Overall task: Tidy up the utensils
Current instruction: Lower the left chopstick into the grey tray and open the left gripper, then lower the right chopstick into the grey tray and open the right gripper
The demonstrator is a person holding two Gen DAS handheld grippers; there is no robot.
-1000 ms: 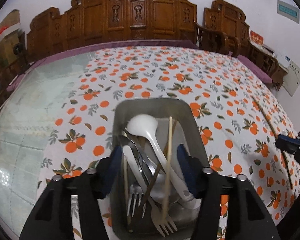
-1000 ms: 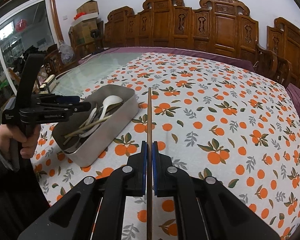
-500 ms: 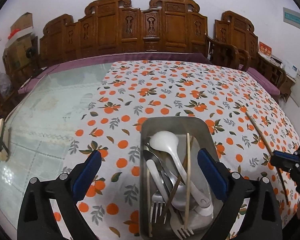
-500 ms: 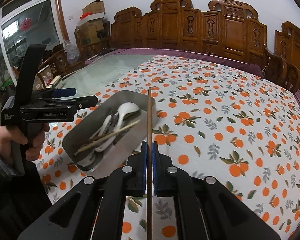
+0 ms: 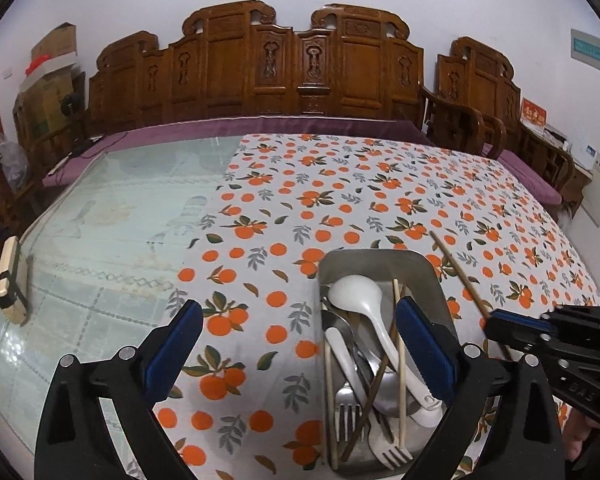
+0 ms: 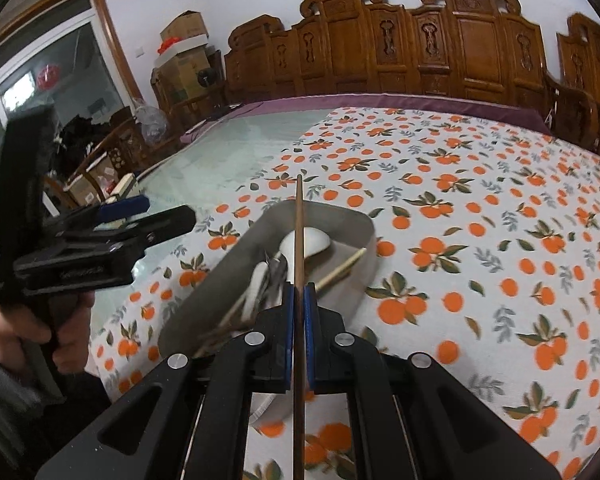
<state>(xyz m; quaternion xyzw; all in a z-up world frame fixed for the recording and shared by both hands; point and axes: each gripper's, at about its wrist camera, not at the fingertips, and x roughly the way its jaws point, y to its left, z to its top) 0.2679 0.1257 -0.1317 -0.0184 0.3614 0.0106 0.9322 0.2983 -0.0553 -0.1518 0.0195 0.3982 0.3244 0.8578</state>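
A metal tray (image 5: 380, 260) on the orange-print cloth holds a white spoon (image 5: 356, 292), forks (image 5: 348, 404) and pale chopsticks (image 5: 400, 360). My left gripper (image 5: 296, 328) is wide open and holds nothing; its right finger hangs over the tray and its left finger over the cloth. My right gripper (image 6: 299, 292) is shut on a dark brown chopstick (image 6: 299, 220), which points forward over the tray (image 6: 220, 276). From the left wrist view the right gripper (image 5: 490, 318) comes in beside the tray's right rim, with the chopstick (image 5: 456, 268) slanting away from it.
The cloth (image 5: 380, 184) covers the right part of the table, and bare glass top (image 5: 100, 220) lies to the left with a wooden block (image 5: 10, 276) near its edge. Carved wooden chairs (image 5: 300, 64) line the far side. A hand (image 6: 72, 320) holds the left gripper (image 6: 160, 212).
My left gripper's jaws have spread wide, and it has pulled back up and left, so the tray now sits toward the right. My right gripper has carried the chopstick left, over the tray.
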